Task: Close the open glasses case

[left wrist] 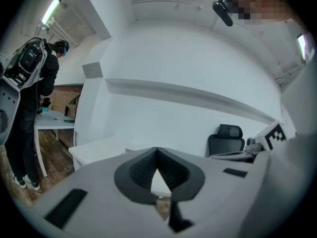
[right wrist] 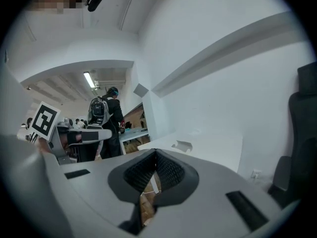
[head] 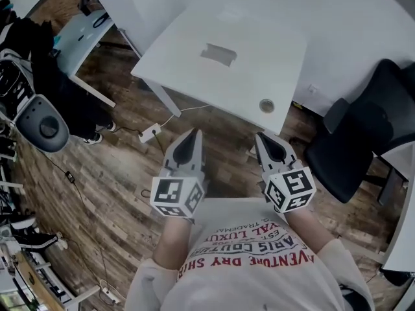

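A small grey glasses case [head: 218, 54] lies open in the middle of a white table [head: 188, 70]; it also shows far off as a grey shape, the case [right wrist: 184, 145], in the right gripper view. Both grippers hang close to my body over the wooden floor, well short of the table. The left gripper [head: 193, 135] has its jaws touching at the tips with nothing between them, as the left gripper [left wrist: 157, 150] shows in its own view. The right gripper [head: 260, 137] is likewise shut and empty, seen as the right gripper [right wrist: 155, 153] in its view.
A round cable grommet [head: 266, 105] sits near the table's front corner. A black office chair [head: 353, 141] stands at the right. A power strip [head: 150, 133] and cables lie on the floor. A second table [head: 81, 41] and a person in black [left wrist: 29, 108] are at the left.
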A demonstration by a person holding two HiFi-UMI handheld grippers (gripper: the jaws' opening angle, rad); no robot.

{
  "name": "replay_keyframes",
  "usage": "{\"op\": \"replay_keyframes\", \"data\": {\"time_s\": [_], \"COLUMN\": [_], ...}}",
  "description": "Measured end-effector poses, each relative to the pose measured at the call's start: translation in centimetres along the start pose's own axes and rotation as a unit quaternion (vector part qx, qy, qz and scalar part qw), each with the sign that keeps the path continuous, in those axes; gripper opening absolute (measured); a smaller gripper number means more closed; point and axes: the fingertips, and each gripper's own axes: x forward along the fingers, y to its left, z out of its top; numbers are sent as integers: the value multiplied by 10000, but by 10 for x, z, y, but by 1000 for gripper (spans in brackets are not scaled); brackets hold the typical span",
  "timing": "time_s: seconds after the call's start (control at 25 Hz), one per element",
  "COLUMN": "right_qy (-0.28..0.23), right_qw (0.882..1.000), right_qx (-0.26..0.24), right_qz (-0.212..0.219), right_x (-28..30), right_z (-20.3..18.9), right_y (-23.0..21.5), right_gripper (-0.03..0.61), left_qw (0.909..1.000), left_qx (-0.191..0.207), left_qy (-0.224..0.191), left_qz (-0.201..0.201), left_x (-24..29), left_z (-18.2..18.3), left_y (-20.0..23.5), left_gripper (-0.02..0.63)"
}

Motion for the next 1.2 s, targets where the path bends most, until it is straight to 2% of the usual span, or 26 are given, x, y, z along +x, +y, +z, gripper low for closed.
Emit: {"op": "replay_keyframes", "data": {"time_s": [0.16,0.68,0.96,1.2], "right_qy": [18,105,115,441], "right_qw": [9990,9912,9810,9731], "right_qx": [399,634,858,934], "right_qz": [-195,-1155,-1735,-2058], "right_x": [47,222,297,314], "right_z": [9,53,58,40], "right_y": [-12,-29,-45,-54], "right_gripper": [12,12,12,12], "left_qw": [9999,9940,9869,9762], "left_qx": [-7,-68,6,-159], "left_qy": [8,307,644,1180], "left_qz": [-140,-1048,-1482,-1814], "left_x": [39,182,253,285], "left_z": [10,51,48,16], "left_y": [38,180,238,243], "left_gripper": [-2,-2,-2,-2]}}
